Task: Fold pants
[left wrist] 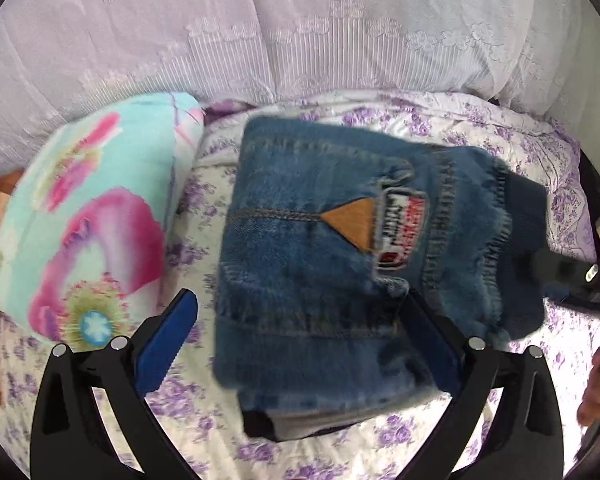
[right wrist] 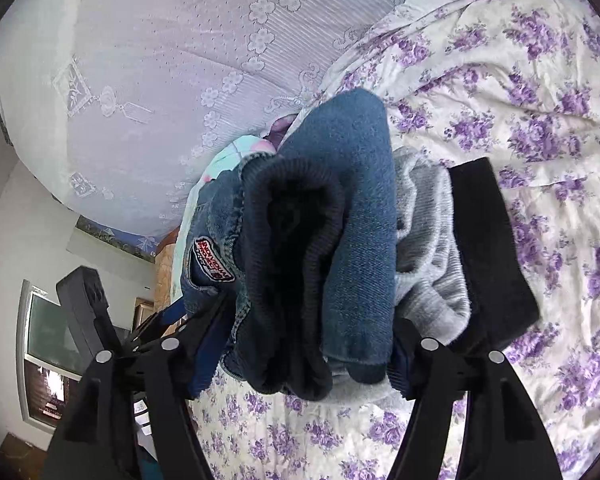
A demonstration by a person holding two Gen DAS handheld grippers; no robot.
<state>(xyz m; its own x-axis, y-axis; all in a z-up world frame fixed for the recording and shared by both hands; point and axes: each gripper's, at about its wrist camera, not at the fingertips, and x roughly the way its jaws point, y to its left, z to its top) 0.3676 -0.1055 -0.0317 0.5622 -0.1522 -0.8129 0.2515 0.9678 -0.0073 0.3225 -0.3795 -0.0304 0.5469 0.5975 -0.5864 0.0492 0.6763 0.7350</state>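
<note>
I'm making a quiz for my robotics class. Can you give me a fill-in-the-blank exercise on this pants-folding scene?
1. The folded jeans are made of blue ____.
2. The right gripper is shut on the jeans' ____ end.
3. The bedsheet is printed with ____ flowers.
4. In the left wrist view, the turquoise pillow lies to the ____ of the jeans.

Missing words: denim; waistband; purple; left

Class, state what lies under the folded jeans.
Under the jeans a grey garment and a dark one show at the edges, on the floral sheet. Their covered parts are hidden.
</note>
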